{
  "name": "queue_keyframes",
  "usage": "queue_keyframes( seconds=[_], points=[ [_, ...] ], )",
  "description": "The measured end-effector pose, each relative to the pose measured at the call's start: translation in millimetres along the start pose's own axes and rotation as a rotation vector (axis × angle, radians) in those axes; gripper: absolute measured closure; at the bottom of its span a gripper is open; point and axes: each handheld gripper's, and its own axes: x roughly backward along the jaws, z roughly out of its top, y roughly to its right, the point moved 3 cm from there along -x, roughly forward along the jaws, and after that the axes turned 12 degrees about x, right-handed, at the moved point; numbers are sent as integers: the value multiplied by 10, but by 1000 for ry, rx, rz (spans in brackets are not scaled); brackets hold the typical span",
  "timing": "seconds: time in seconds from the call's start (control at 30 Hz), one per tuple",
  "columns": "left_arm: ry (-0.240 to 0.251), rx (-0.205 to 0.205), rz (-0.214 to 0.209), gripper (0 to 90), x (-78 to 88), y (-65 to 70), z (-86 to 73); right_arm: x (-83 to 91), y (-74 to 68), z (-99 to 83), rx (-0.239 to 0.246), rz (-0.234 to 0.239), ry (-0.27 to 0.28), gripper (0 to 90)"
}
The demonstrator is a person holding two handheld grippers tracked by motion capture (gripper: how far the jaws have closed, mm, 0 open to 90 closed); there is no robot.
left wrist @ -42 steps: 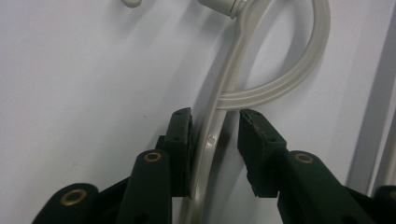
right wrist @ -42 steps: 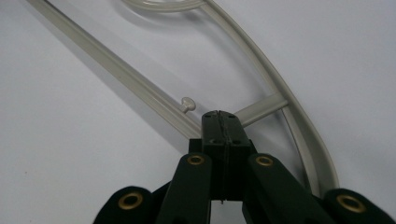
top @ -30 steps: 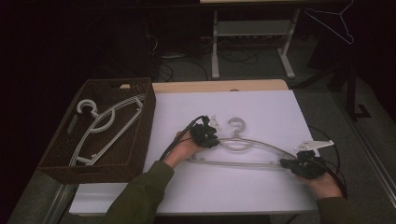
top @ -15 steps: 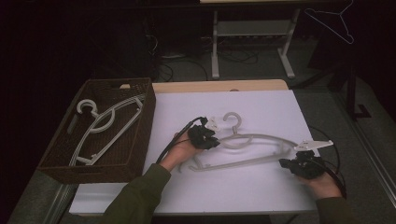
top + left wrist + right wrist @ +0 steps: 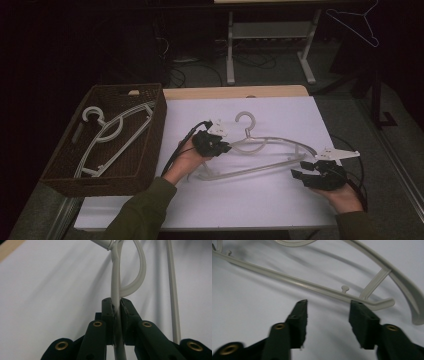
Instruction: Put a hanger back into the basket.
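Hanger (image 5: pixel 270 150) lies over the middle of the white table (image 5: pixel 250 200), held at its left shoulder and no longer flat: compared with one second ago, its left end and hook have lifted and swung toward the basket (image 5: pixel 150 150), while the right end trails near the table surface. Left gripper (image 5: pixel 216 146) is pinching the hanger arm, jaws pressed together on the plastic. Right gripper (image 5: pixel 309 170) has just been opening; its jaws are now spread with nothing between them, and the hanger's right tip sits just beyond them.

Judgement: the hanger has passed from a two-point hold to the left gripper alone, which suits a carry to the basket, where another hanger (image 5: pixel 112 132) already lies.

Left gripper view confirms the clamp: the hanger arm (image 5: pixel 115 290) runs straight through the closed jaws, a detail the high view leaves too small to read. Right gripper view shows the freed bar (image 5: pixel 312 286) and end tip clear of both jaws.
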Motion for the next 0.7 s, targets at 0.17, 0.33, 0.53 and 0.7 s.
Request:
queue_keyframes(
  seconds=[0.17,0.33,0.53,0.7],
  points=[
    [37,40,30,831,267,-45,73,29,-42,75,7,0,63,264],
    [75,67,76,831,635,-139,149,53,-96,150,26,-3,103,199],
    [122,104,148,830,1137,-280,182,14,-147,256,43,17,129,163],
    [160,143,219,830,1605,-472,114,-47,-143,317,53,31,127,163]
  ],
)
